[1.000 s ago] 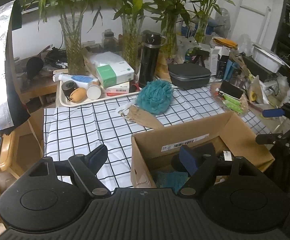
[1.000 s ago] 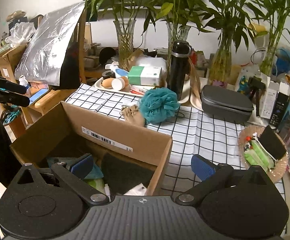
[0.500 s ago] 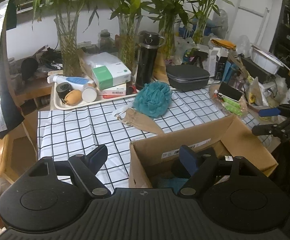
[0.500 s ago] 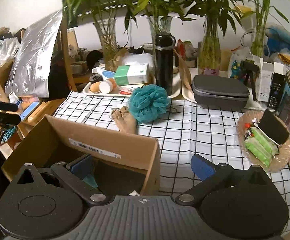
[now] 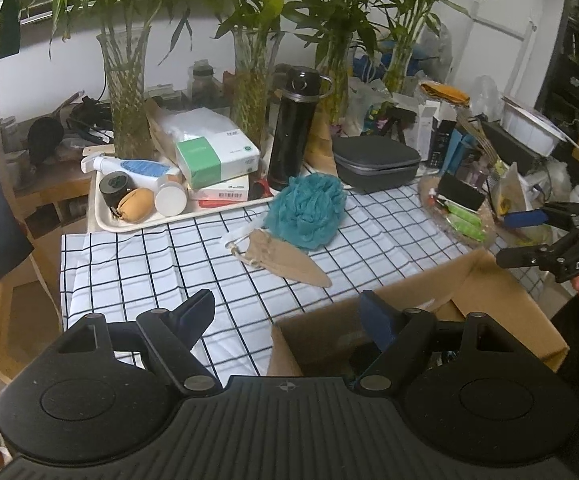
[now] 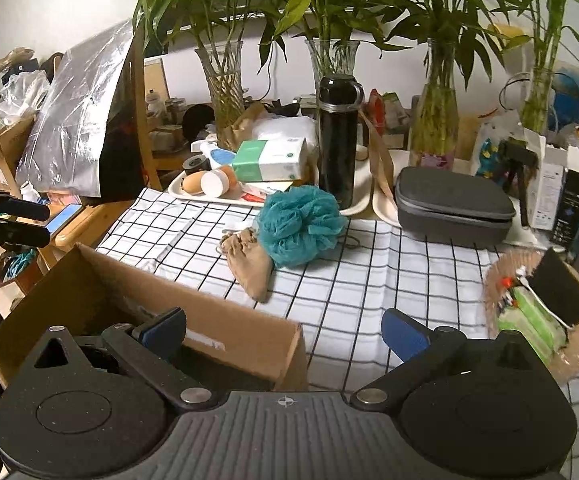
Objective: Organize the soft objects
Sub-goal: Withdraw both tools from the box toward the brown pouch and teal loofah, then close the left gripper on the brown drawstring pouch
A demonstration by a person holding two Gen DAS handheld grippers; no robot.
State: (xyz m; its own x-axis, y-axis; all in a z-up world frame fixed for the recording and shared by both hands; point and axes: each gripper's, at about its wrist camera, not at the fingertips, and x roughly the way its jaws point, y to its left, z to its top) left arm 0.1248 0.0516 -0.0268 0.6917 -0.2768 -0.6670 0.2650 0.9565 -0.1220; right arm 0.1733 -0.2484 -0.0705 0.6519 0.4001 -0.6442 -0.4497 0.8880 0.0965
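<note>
A: Soft stuff? Teal bath pouf [image 5: 304, 211] on the checked cloth [image 5: 137, 256], tan drawstring pouch [image 5: 285, 258] touching its near side. Cardboard box [image 5: 489, 300] sits nearer, open.

B: Changed since a second ago?

A: Both views slid closer to the pouf; the box sank toward the frame bottom, less of its inside shows.

B: Tools?

A: Left gripper [image 5: 289, 312] spread wide, nothing between. Right gripper [image 6: 285, 330] also spread, empty, left finger over the box.

B: Writing?

A: "DAS" on the other gripper in the left view. Box label unreadable.
</note>
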